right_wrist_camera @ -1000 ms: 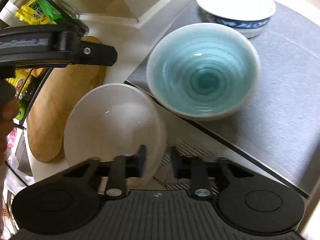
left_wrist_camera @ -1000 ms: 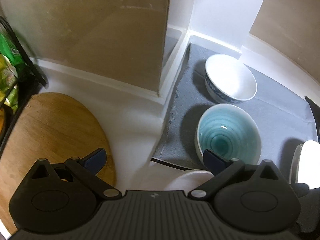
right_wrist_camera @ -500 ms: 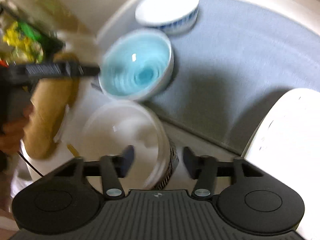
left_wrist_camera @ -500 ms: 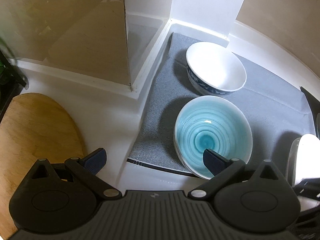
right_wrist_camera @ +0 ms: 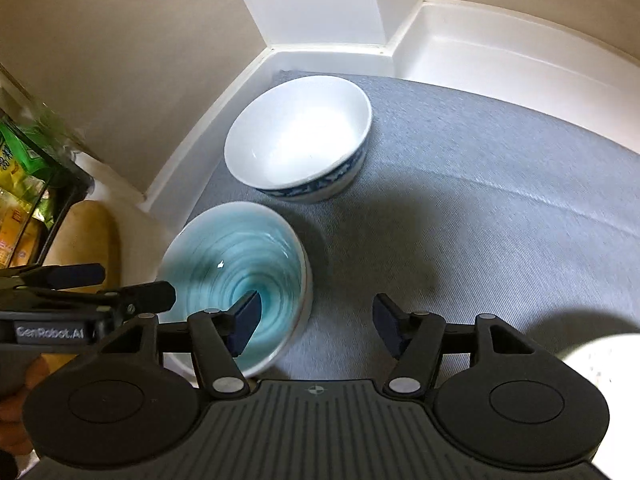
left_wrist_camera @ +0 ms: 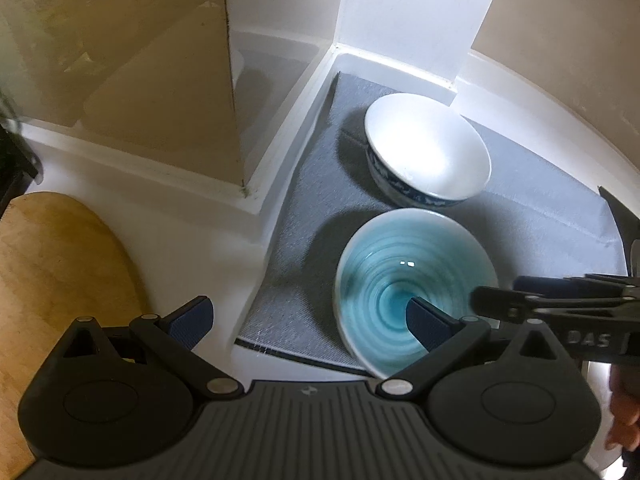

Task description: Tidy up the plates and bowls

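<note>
A teal bowl (left_wrist_camera: 400, 280) stands at the near left corner of the grey mat (left_wrist_camera: 312, 208), with a white bowl with a blue-patterned outside (left_wrist_camera: 428, 148) behind it. My left gripper (left_wrist_camera: 310, 320) is open and empty, its right finger over the teal bowl's near side. In the right wrist view, the teal bowl (right_wrist_camera: 236, 264) and the white bowl (right_wrist_camera: 296, 136) show again. My right gripper (right_wrist_camera: 316, 322) hangs above the mat with its jaws opening. Its left finger is over the teal bowl, the bowl's right rim lies below the gap, and the pads press on nothing.
A wooden board (left_wrist_camera: 52, 288) lies on the white counter left of the mat. A rack with green and yellow packets (right_wrist_camera: 24, 184) stands at the far left. A white dish's edge (right_wrist_camera: 604, 364) shows at the lower right. White walls box in the mat's back corner.
My right gripper has let go of a plain white bowl, opened, and swung right and up over the mat. My left gripper has shifted toward the teal bowl.
</note>
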The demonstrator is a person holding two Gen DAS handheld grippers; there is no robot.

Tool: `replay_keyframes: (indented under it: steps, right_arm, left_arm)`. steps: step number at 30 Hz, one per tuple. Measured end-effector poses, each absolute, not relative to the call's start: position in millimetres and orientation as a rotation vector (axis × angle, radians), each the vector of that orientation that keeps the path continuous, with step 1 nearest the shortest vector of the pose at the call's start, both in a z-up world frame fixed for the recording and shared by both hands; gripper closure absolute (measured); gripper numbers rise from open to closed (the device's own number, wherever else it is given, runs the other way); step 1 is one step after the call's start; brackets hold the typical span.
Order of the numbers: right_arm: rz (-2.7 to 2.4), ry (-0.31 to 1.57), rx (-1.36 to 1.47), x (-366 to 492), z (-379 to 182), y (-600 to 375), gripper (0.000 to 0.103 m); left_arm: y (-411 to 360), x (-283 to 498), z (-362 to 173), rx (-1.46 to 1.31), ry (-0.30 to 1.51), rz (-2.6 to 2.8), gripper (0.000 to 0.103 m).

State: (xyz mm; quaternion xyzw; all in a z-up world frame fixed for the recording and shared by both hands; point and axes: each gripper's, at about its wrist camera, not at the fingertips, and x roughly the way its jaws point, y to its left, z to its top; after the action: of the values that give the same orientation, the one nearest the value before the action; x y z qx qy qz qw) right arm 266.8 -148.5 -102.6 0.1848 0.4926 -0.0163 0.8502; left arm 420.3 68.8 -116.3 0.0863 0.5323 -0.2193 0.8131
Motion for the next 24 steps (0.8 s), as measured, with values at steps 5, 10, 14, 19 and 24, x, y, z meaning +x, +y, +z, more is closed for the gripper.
replay_keyframes:
  steps: [5, 10, 14, 19, 24]
  right_arm:
    - [-0.033, 1.050, 0.375, 281, -112, -143, 0.046]
    - [-0.014, 1.061, 0.379, 283, -118, -138, 0.093]
    - [-0.026, 1.058, 0.371, 287, -119, -132, 0.093]
    - [-0.028, 1.050, 0.355, 288, -115, -124, 0.093]
    - [-0.020, 1.030, 0.345, 286, -107, -121, 0.093]
  left_arm:
    - [63, 424, -118, 0.168, 1.134, -0.478, 0.003]
    - [57, 425, -127, 0.153, 1.188, -0.504, 0.083]
    - [60, 428, -132, 0.126, 1.220, -0.498, 0.096]
    - [67, 430, -132, 0.095, 1.219, -0.500, 0.095]
    - [68, 429, -122, 0.091, 1.191, -0.505, 0.095]
